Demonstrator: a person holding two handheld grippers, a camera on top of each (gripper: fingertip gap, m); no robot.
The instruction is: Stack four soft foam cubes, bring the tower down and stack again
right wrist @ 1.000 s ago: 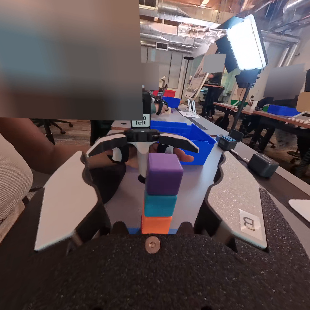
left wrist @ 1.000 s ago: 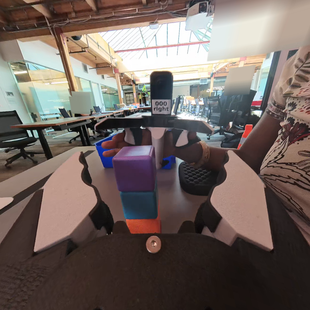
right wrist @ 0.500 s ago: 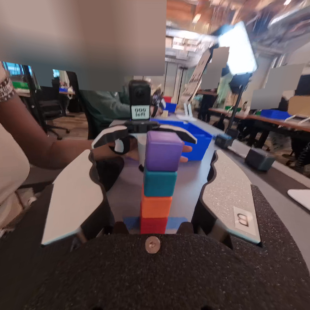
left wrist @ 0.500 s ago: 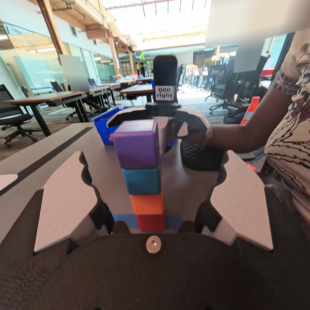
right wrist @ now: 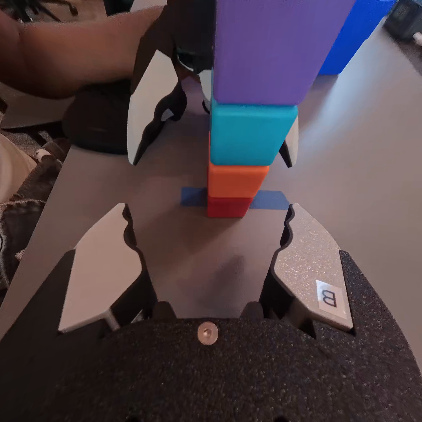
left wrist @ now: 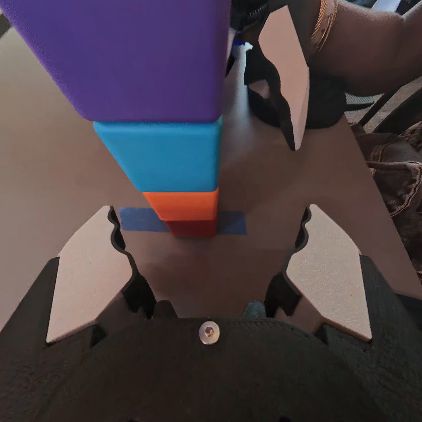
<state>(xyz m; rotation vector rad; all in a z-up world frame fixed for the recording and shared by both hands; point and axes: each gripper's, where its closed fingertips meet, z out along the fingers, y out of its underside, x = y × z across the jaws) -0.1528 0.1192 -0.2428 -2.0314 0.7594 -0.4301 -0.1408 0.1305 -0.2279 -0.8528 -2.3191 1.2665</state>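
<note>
Risk was an uncontrolled topple: 4 soft cubes stood in 1 column, and the purple cube (left wrist: 127, 57) overhung the teal cube (left wrist: 159, 157) toward one side, so any brush from a finger would likely have tipped it in a direction I didn't choose. Foam probably bounces and rolls, so cubes might have ended up off the table (left wrist: 45, 159) edge. Orange cube (left wrist: 185, 203) sat on the red cube (left wrist: 194, 227), which sat on the blue tape strip (left wrist: 137, 219). My left gripper (left wrist: 209, 228) was wide open, held nothing, touched nothing, and faced the tower's base. My right gripper (right wrist: 209, 226) was also wide open and empty, opposite, with the tower between the 2. No finger contacted any cube as far as I could tell.
</note>
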